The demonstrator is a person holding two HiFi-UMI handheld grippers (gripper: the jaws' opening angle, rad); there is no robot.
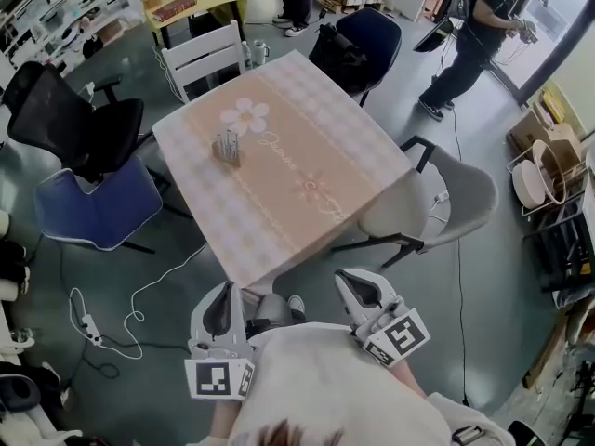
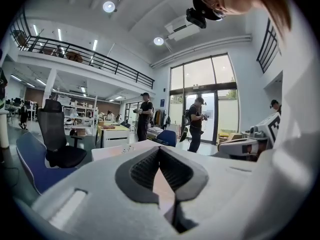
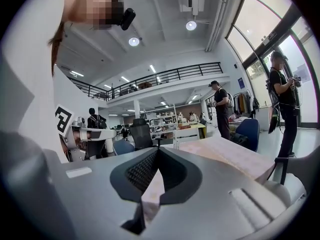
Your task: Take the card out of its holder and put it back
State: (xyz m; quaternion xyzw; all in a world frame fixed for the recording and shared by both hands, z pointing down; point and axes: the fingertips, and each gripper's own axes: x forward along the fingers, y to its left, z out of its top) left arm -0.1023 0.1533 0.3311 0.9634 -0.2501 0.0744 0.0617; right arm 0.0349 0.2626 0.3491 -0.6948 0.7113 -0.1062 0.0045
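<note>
A small grey card holder [image 1: 227, 147] stands upright on the pink checked table [image 1: 307, 156], left of its middle and beside a white flower print. I cannot make out the card in it at this distance. Both grippers hang low, close to the person's chest and short of the table's near corner, far from the holder. The left gripper [image 1: 224, 289] has its jaws together with nothing between them, tips meeting in the left gripper view [image 2: 159, 149]. The right gripper [image 1: 350, 275] is likewise shut and empty, also seen in its own view [image 3: 157, 150].
Chairs ring the table: a white one [image 1: 200, 56] at the far side, a black office chair [image 1: 79, 124] and a blue chair [image 1: 93, 203] on the left, a grey chair [image 1: 451, 198] on the right. A cable and power strip [image 1: 91, 325] lie on the floor. A person [image 1: 474, 40] stands far right.
</note>
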